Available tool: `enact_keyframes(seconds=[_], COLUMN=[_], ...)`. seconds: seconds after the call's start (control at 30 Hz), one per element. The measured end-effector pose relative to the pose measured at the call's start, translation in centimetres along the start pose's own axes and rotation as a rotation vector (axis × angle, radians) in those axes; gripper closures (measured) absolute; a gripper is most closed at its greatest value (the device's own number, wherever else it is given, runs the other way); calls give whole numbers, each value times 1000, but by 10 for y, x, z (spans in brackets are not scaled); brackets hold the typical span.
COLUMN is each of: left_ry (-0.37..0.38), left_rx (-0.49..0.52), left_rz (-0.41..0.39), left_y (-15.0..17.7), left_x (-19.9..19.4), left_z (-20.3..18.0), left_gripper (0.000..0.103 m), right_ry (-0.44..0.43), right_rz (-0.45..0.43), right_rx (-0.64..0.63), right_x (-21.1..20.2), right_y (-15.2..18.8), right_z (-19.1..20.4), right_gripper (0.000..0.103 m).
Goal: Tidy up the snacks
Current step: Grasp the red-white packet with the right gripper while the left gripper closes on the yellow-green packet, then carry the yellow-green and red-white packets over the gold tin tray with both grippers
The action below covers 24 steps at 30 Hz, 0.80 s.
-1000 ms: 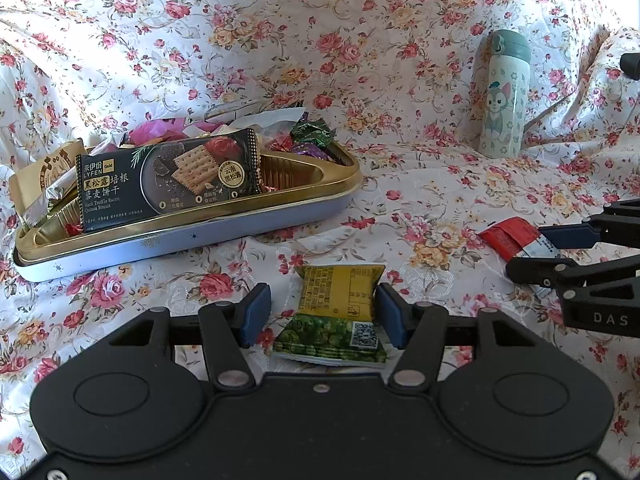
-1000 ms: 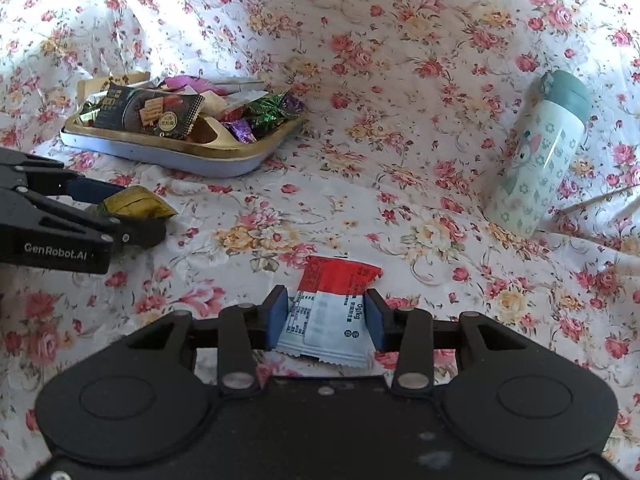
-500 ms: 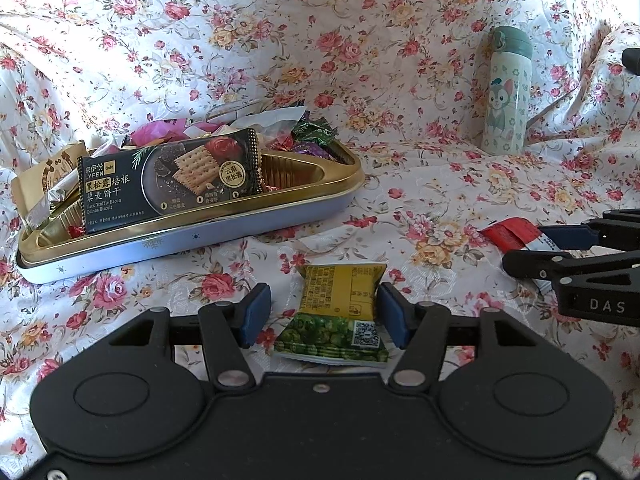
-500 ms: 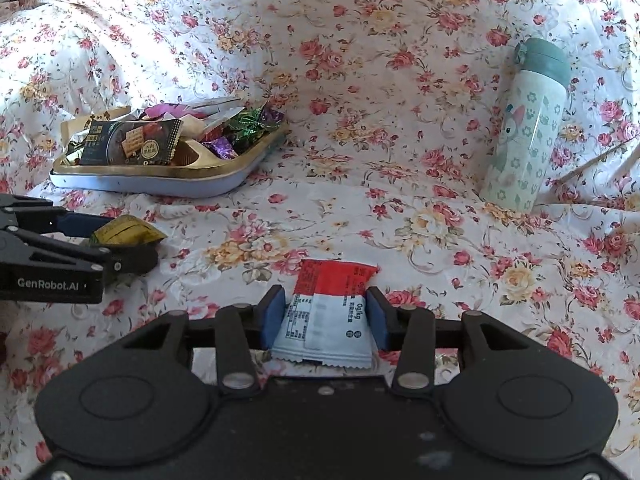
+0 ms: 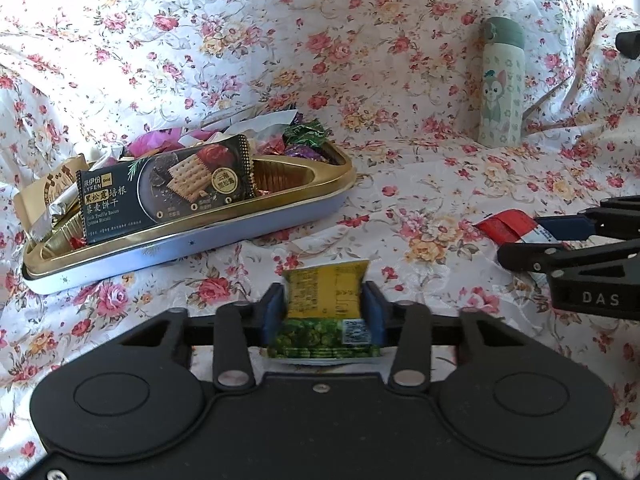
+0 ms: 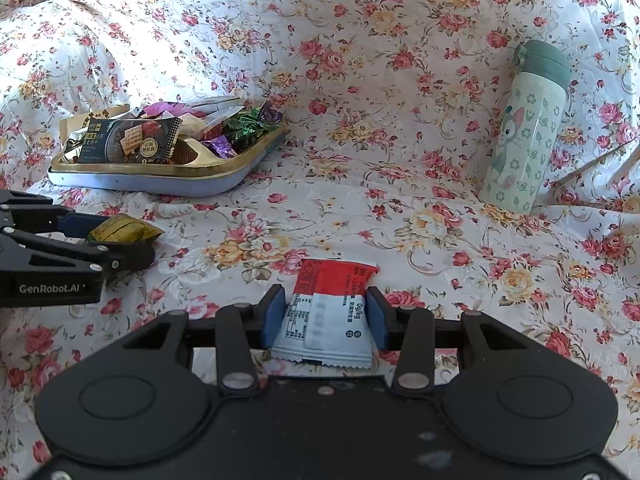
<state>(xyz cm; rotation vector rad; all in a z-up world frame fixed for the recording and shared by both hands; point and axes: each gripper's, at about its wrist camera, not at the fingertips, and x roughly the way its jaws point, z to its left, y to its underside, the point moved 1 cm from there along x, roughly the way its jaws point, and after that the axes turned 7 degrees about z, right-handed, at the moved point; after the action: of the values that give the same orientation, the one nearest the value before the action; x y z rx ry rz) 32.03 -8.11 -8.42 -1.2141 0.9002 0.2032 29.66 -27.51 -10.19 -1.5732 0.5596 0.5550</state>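
We see our left gripper (image 5: 325,312) with its blue pads (image 5: 272,316) pressed against both sides of a yellow-and-green snack packet (image 5: 326,312); its jaws have just been closing, and the packet sits clamped between them, low over the floral cloth (image 5: 400,128). Our right gripper (image 6: 324,316) is likewise clamped on a red-and-white snack packet (image 6: 330,312), the pads touching its two edges.

In the left wrist view the right gripper reaches in from the right edge with the red end of its packet showing; in the right wrist view the left gripper comes in from the left edge with the yellow packet at its tips.

Beyond both grippers, to the left, lies a pale blue tin (image 5: 240,232) with a gold inner tray, well apart from either packet. A dark cracker packet (image 5: 168,188) lies along its near side, with foil-wrapped sweets (image 6: 244,128) heaped behind it. A pale green bottle with a cartoon cat (image 6: 524,132) stands upright on the cloth far to the right.
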Motion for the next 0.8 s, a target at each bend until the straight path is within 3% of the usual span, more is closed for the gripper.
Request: enact_keyframes(seconds=[0.17, 0.37, 0.57, 0.8], left_ry=[-11, -78, -151, -125], left_rx=[-80, -83, -62, -59], left_rz=[28, 23, 9, -20], left_y=[-3, -13, -18, 7], left_x=[-4, -25, -69, -135], left_z=[1, -3, -15, -35], left_gripper=[59, 59, 59, 59], right_ry=[5, 5, 6, 7], right_rz=[-1, -2, -3, -4], right_rx=[-2, -1, 0, 0], right_x=[0, 0, 0, 1], right_y=[0, 0, 0, 0], right_z=[0, 0, 1, 1], right_gripper=[58, 58, 59, 59])
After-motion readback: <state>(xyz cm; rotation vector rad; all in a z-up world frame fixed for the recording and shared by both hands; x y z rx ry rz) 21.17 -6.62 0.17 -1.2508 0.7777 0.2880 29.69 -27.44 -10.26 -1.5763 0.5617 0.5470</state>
